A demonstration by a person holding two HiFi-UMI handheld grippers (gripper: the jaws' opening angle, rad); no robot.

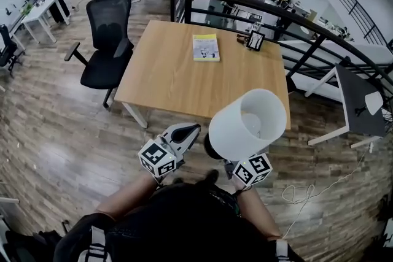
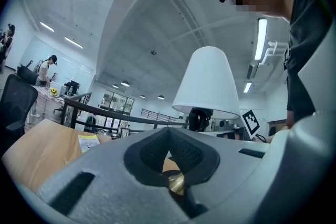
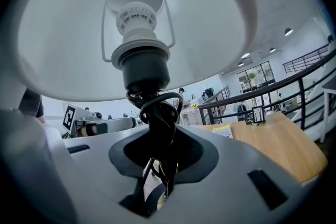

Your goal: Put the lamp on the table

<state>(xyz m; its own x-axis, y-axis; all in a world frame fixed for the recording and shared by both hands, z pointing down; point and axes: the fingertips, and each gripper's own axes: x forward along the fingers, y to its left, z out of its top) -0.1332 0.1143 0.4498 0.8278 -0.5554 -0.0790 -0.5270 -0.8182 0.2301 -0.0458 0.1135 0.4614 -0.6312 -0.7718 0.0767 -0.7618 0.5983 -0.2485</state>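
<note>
White-shaded lamp (image 1: pixel 249 123) being gripped by dark stem in right claw (image 3: pixel 164 165), axis upright, shade topmost, at near-right edge of wooden surface (image 1: pixel 184 70), not yet on it; surface lying farther ahead. Left claw (image 1: pixel 189 131) being carried pinched together, empty.

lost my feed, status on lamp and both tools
Right tool shut on lamp stem. Left tool shut, empty. Lamp held up near table edge, not set down. Book at far side, not in the way.
</note>
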